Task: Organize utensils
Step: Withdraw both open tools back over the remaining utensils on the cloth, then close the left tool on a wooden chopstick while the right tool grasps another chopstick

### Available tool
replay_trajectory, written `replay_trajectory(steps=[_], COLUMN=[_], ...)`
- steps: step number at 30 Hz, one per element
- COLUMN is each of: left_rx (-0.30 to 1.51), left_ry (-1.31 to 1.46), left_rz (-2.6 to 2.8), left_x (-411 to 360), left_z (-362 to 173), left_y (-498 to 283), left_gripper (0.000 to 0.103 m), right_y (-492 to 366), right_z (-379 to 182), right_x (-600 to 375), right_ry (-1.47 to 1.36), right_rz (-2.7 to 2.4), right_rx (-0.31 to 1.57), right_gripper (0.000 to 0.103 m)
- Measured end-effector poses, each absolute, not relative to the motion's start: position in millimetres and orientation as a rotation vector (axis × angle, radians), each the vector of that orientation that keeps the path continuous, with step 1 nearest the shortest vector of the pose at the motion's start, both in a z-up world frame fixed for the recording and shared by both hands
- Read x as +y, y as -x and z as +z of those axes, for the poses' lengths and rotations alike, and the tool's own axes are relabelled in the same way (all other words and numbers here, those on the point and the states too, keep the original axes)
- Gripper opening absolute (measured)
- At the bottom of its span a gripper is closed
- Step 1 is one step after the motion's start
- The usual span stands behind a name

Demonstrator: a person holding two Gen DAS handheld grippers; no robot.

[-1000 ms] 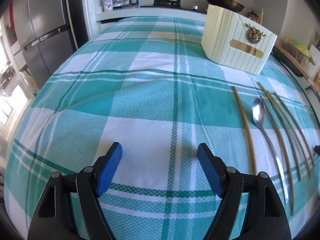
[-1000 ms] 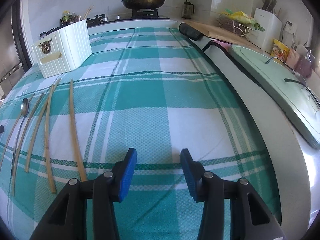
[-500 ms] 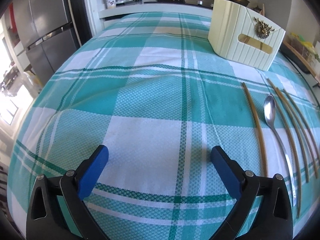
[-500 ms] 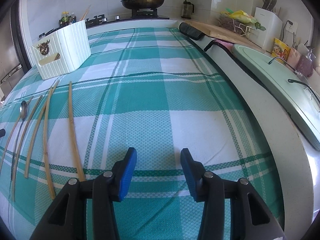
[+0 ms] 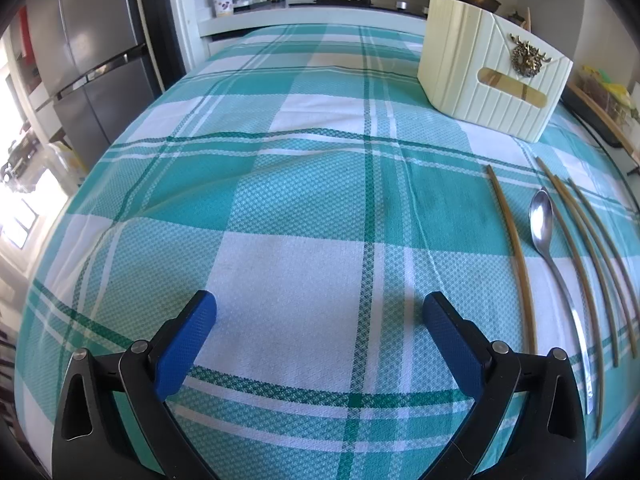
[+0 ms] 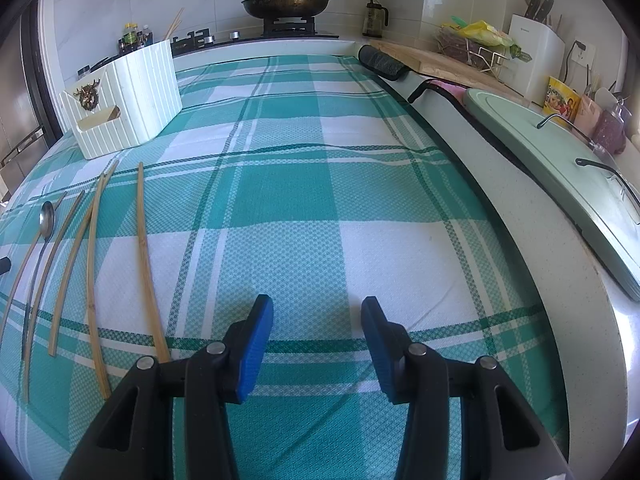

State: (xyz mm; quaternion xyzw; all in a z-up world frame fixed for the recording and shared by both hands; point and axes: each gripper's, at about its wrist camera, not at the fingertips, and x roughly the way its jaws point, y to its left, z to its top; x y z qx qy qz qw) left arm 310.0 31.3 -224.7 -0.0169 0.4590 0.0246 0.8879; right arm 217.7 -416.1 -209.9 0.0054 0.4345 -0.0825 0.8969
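On the teal-and-white checked tablecloth (image 5: 320, 208) we have a metal spoon (image 5: 541, 220) and several bamboo chopsticks (image 5: 516, 252) lying side by side, with the cream ribbed holder (image 5: 492, 64) standing beyond their far ends, near but apart from them. Our left gripper (image 5: 320, 312) hovers over bare cloth to the left of the row, its jaws having just been opening and now spread wide with nothing between them; our right gripper (image 6: 317, 320) hovers over bare cloth to the right of the row, jaws parted about halfway and also empty. We judge the main risk to be the closeness of the utensils: the spoon lies tight between chopsticks, so a wide jaw coming down could catch two at once or roll a neighbour away. Thin round sticks flat on soft fabric may also slip out of the pads, or we may pinch a fold of cloth along with them. A chopstick gripped near one end would likely droop and strike the holder's rim. With both grippers working the same row, they could also collide.
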Motion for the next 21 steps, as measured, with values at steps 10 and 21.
replay_trajectory(steps=[10, 21], left_rx=[0.953, 0.905], left_ry=[0.035, 0.199], left_rz=[0.057, -0.112], left_x=[31, 26], left_z=[-224, -204], left_y=[-310, -294], left_gripper=[0.103, 0.102], right_y=[-218, -218], right_z=[-210, -210], right_x=[-416, -416], right_ry=[-0.016, -0.016], right_rz=[-0.168, -0.167], right_rx=[0.901, 0.901], right_gripper=[0.047, 0.047])
